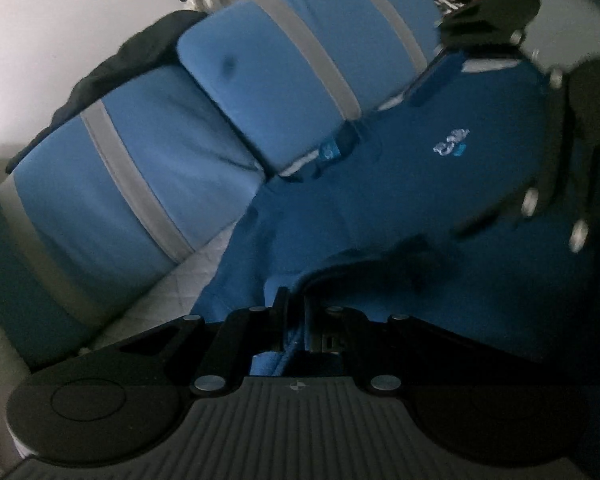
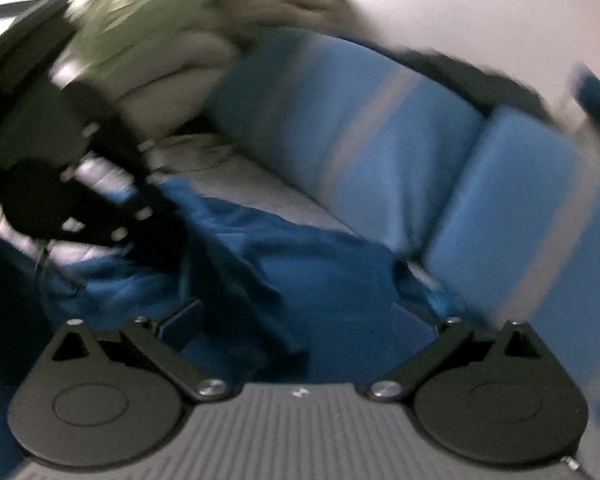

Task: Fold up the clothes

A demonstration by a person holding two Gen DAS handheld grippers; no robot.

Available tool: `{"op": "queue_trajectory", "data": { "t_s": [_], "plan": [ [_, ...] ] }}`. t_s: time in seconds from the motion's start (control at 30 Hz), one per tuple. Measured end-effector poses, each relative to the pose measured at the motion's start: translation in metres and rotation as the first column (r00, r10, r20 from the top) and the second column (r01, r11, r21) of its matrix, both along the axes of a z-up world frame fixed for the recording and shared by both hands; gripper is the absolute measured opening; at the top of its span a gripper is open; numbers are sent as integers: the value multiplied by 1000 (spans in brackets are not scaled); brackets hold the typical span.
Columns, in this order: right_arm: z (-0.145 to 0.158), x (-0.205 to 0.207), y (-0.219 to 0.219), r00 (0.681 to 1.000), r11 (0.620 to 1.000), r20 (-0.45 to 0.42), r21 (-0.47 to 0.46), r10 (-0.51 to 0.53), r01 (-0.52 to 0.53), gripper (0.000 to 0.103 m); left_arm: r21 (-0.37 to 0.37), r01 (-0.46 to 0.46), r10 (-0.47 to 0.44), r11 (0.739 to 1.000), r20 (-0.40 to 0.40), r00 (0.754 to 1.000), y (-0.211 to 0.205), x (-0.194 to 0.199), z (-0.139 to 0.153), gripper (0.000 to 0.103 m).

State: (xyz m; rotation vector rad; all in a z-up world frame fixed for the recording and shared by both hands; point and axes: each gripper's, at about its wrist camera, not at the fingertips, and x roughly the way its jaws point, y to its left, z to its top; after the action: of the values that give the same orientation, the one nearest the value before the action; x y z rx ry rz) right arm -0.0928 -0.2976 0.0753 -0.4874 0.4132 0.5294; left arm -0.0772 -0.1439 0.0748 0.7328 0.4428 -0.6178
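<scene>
The left gripper (image 1: 292, 320), its two fingers drawn together, pinches an edge of a deep-blue shirt (image 1: 400, 208) that spreads forward from the jaws across a pale quilted bed cover (image 1: 172, 288). A small light logo (image 1: 452, 144) marks the shirt's chest, and its collar (image 1: 332, 152) lies against the pillows. The right gripper (image 2: 296, 316) is tilted low over the same blue shirt (image 2: 300, 264) with its fingers spread wide; the blurred view does not show them gripping any cloth. In the left wrist view the right gripper (image 1: 572, 168) shows dark and smeared at the shirt's far side. Two light-blue pillows with grey stripes (image 1: 292, 56) lean behind the shirt, a dark garment (image 1: 132, 52) bunched behind them. A greenish heap of laundry (image 2: 188, 4) sits beyond, against a white wall (image 2: 480, 4).
</scene>
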Motion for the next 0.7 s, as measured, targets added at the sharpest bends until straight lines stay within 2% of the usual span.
{"op": "queue_trajectory", "data": {
  "t_s": [0.07, 0.13, 0.27, 0.4, 0.47, 0.5, 0.53, 0.57, 0.7],
  "plan": [
    [-2, 4, 17, 998, 997, 2, -48, 63, -62, 94, -21, -7, 7, 1000, -2, 1000, -1, 1, 1, 7],
    [-5, 9, 31, 995, 993, -21, -53, 102, -103, 89, -37, -12, 12, 999, 2, 1000, -1, 0, 2, 7],
    [-11, 22, 49, 987, 990, -75, -21, 140, -142, 71, -56, -11, 12, 998, 11, 1000, 0, -1, 6, 7],
    [-16, 38, 52, 984, 991, -117, 10, 134, -134, 65, -69, -9, 10, 998, 14, 1000, 2, -2, 8, 7],
    [-18, 44, 53, 982, 991, -130, 19, 136, -135, 51, -72, -11, 12, 997, 14, 1000, 1, 0, 8, 7],
    [-19, 45, 55, 981, 990, -134, 12, 140, -140, 47, -73, -12, 14, 997, 14, 1000, 1, 0, 8, 7],
    [-20, 46, 57, 980, 989, -138, 2, 145, -146, 31, -74, -14, 15, 997, 14, 1000, 1, 1, 8, 7],
    [-21, 46, 60, 979, 988, -137, -13, 148, -151, 23, -75, -15, 16, 997, 13, 1000, 1, 1, 8, 7],
    [-22, 44, 68, 984, 978, -95, -134, 149, -161, 17, -80, -19, 20, 997, 13, 1000, 0, 4, 8, 7]
  ]
}}
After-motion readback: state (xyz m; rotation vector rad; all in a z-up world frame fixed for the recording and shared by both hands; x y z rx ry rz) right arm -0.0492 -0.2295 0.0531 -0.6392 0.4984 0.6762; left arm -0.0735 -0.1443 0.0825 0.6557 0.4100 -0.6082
